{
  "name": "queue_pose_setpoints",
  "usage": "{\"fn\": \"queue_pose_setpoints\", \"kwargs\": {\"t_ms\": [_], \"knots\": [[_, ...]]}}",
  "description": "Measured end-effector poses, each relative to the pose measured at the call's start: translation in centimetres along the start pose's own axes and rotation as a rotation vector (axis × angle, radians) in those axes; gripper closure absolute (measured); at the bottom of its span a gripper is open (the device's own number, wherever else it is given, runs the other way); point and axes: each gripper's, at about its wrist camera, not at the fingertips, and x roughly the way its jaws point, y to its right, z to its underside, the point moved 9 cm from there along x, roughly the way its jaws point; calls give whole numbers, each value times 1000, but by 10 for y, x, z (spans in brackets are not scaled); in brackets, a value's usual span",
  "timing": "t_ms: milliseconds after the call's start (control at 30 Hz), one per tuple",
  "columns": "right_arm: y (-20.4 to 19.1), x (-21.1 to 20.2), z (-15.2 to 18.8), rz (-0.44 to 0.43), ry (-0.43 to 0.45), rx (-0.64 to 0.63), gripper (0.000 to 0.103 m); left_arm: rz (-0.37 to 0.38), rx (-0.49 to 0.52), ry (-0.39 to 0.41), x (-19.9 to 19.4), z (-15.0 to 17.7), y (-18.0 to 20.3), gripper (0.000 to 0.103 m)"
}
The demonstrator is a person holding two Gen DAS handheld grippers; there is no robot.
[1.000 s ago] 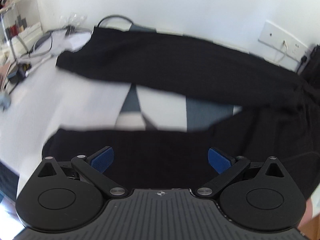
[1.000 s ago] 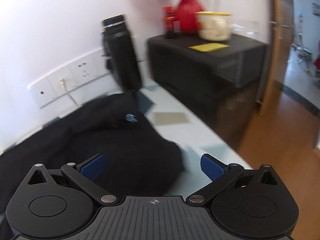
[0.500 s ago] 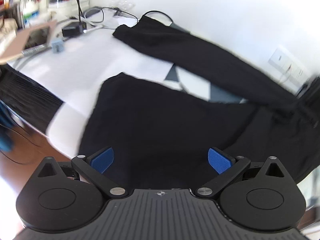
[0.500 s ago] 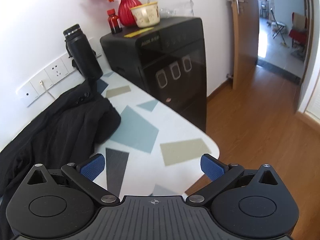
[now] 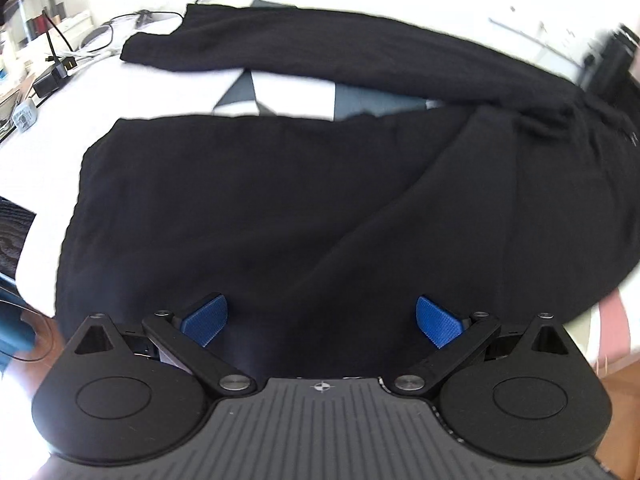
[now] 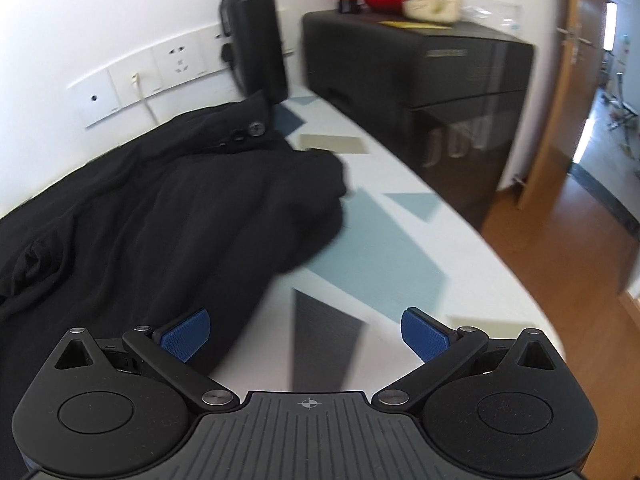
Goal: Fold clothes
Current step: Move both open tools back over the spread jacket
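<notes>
Hovering the left gripper [image 5: 322, 320], jaws spread wide and holding nothing, over the near leg of the black trousers [image 5: 280, 200], spread flat across the patterned table [image 6: 376, 248] with legs running toward 10 o'clock and the waist bunched at 2 o'clock. Hanging the right gripper [image 6: 306, 336], likewise parted and empty, at the waist end, cloth filling 9 to 11 o'clock, the black flask [image 6: 256, 32] standing at 12. Judging by this, sitting at the approach step, nothing gripped yet; needing next to lower each gripper onto an edge, leg hem and waistband, and pinch before lifting one leg over the other.
</notes>
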Motion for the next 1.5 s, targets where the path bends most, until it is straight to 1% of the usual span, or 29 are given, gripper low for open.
{"fn": "queue_pose_setpoints", "kwargs": {"t_ms": [133, 233, 300, 333, 433, 533, 733, 900, 1100, 1200, 1367, 1500], "knots": [[-16, 33, -16, -6, -14, -23, 1, -34, -73, -12, 21, -15, 10, 0], [-24, 57, -19, -15, -58, -47, 1, -113, -33, 37, 31, -23, 18, 0], [-28, 71, -17, -23, -93, -58, 0, -138, -62, 71, 33, -23, 17, 0], [-31, 73, -17, -22, -84, -70, 1, -149, -79, 86, 34, -23, 17, 0], [-37, 74, -13, -26, -22, -125, 1, -150, -75, 118, 31, -21, 18, 0], [-37, 72, -10, -29, 36, -116, 1, -150, -75, 138, 29, -20, 18, 0], [-32, 69, -15, -50, 57, -46, 1, -174, -105, 141, 31, -23, 20, 0], [-30, 68, -14, -46, 78, -18, 1, -176, -101, 141, 31, -23, 19, 0], [-37, 71, -9, 15, 112, -83, 1, -182, -105, 123, 30, -21, 19, 0], [-39, 72, -7, 34, 133, -83, 1, -181, -103, 127, 30, -20, 19, 0], [-39, 72, -8, 46, 129, -76, 1, -178, -96, 135, 30, -20, 19, 0], [-38, 71, -7, 26, 133, -87, 1, -172, -84, 145, 29, -18, 19, 0]]}}
